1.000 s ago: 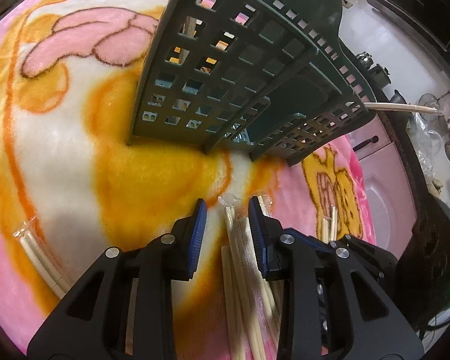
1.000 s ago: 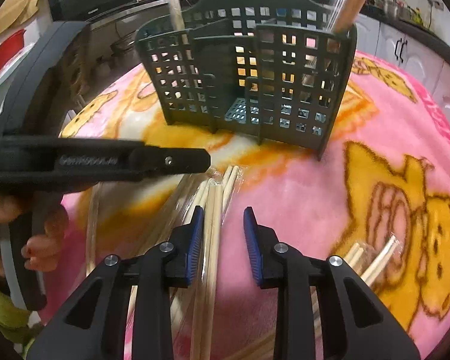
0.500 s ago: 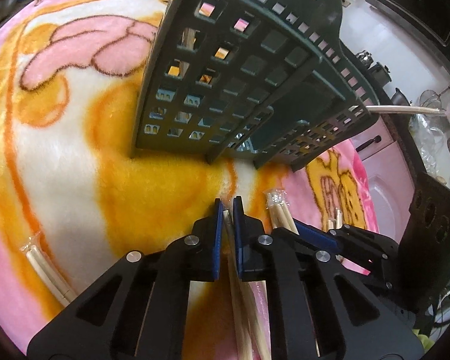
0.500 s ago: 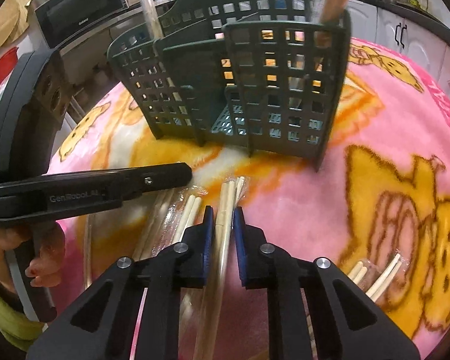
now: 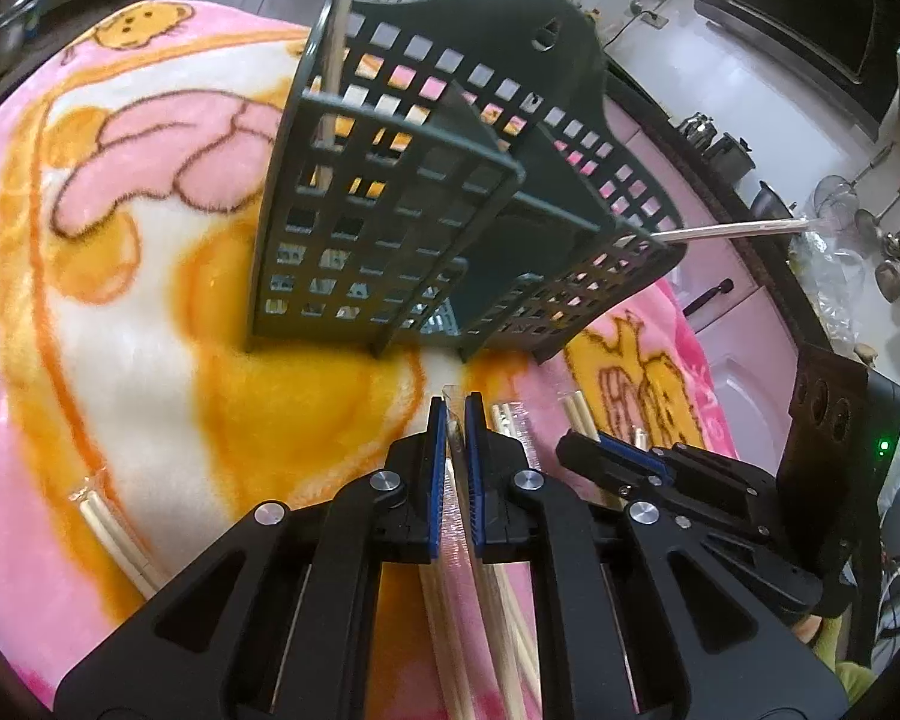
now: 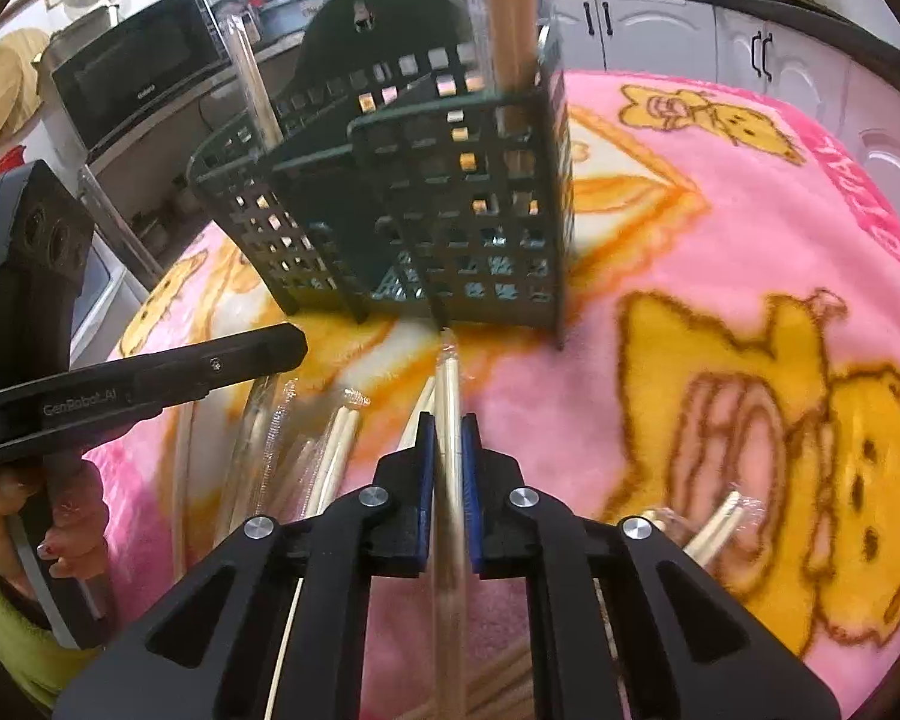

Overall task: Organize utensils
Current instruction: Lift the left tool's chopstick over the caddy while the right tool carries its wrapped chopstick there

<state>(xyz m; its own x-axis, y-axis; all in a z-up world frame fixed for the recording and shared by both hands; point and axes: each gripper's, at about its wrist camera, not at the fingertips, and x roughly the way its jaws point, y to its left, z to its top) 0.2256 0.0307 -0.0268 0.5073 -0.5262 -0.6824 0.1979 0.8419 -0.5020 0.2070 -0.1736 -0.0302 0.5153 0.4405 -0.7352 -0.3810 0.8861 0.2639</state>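
Note:
A dark green slotted utensil holder (image 5: 426, 192) (image 6: 438, 198) stands upright on a pink cartoon blanket (image 5: 120, 300). A wooden stick (image 5: 336, 48) and a wrapped stick (image 5: 732, 231) poke out of it; in the right wrist view brown chopsticks (image 6: 510, 12) stand in its right compartment. My left gripper (image 5: 453, 414) is shut on a plastic-wrapped chopstick pair (image 5: 450, 516), just in front of the holder. My right gripper (image 6: 447, 426) has its jaws closing tight on another wrapped pair (image 6: 448, 378), tip pointing at the holder's base. Each gripper shows in the other's view: right gripper (image 5: 606, 450), left gripper (image 6: 270, 348).
More wrapped chopsticks lie loose on the blanket (image 6: 750, 240): a pair at the left (image 5: 111, 534), several between the grippers (image 6: 336, 450), a pair at the right (image 6: 714, 528). A person's hand (image 6: 72, 516) holds the left gripper. A microwave (image 6: 138, 90) and cabinets stand behind.
Both grippers went from open to shut, each on a wrapped chopstick pair. The left one has risen a little; the right one has shifted sideways, nearer the holder.

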